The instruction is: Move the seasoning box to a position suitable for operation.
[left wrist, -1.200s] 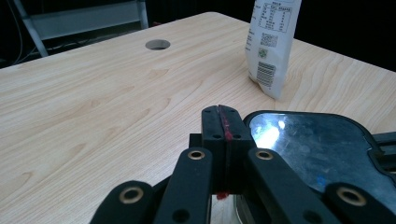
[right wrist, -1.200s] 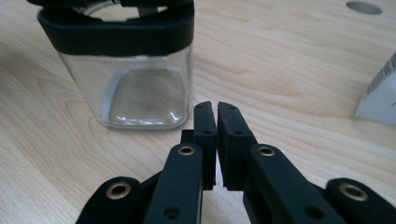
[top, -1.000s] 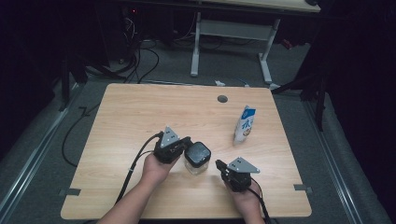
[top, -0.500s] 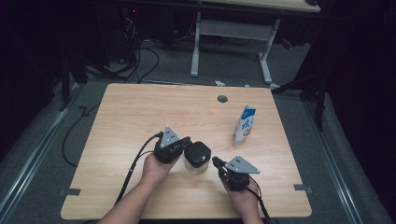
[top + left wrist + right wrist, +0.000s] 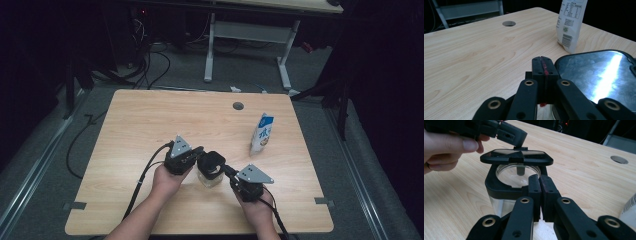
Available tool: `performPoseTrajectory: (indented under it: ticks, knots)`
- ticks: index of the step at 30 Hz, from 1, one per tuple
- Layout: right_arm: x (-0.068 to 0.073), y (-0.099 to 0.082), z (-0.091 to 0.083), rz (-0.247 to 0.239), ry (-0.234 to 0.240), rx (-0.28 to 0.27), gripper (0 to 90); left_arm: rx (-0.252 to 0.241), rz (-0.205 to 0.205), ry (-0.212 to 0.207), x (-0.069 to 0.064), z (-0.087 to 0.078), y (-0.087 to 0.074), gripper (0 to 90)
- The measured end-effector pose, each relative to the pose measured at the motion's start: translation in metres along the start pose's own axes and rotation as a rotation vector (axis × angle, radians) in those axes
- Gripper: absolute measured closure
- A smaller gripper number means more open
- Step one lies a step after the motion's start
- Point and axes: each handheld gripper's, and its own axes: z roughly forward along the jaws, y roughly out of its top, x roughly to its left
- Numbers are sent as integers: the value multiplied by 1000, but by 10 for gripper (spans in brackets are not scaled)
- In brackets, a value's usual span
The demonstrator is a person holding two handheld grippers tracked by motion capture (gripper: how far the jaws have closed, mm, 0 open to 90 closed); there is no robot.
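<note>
A clear container [image 5: 209, 179] with a black rim [image 5: 499, 187] stands near the table's front edge. Its flat black lid [image 5: 516, 157] hovers level just above the opening, its shiny face visible in the left gripper view [image 5: 594, 72]. My left gripper [image 5: 201, 152] comes in from the left, shut on the small tab at the lid's far edge [image 5: 520, 147]. My right gripper [image 5: 539, 182] reaches in from the right with its jaws pinched on the near side of the black rim; in the high view it lies at the container's right [image 5: 227, 170].
A blue and white carton [image 5: 262, 133] stands upright behind and to the right of the container, close in the left gripper view [image 5: 571, 22]. A round cable hole [image 5: 238, 106] lies near the table's [image 5: 150, 125] far edge. Cables trail off the table's left front.
My right gripper has edged a little left, toward the container, until its jaws reach the rim. The left gripper and the lid have held still.
</note>
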Motion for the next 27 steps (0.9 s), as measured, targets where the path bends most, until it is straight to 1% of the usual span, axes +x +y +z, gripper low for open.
performPoseTrajectory:
  ticks: [8,10,13,16,18,19,21,23,25,27]
  knots:
    - [0,5,4,-5,8,-11,884,-3,-1,1,0,-1,0,900]
    - [1,6,4,-11,9,-10,888,4,-6,8,0,-1,0,900]
    - [3,7,5,-10,13,-12,893,-15,-31,16,3,-8,-2,899]
    - [3,7,4,-12,15,-12,893,-27,-51,14,4,-19,-10,899]
    - [3,7,4,-11,15,-14,893,-27,-55,17,2,-26,-18,899]
    - [3,7,4,-9,15,-12,893,-24,-60,11,1,-29,-22,899]
    - [3,7,5,-9,16,-11,892,-21,-68,1,-3,-33,-30,899]
    - [3,7,5,-11,18,-12,892,-19,-65,-10,-8,-37,-36,900]
    - [4,8,5,-13,15,-13,893,-27,-73,-25,-13,-41,-39,900]
    - [4,8,5,-13,15,-13,892,-32,-71,-36,-18,-44,-41,900]
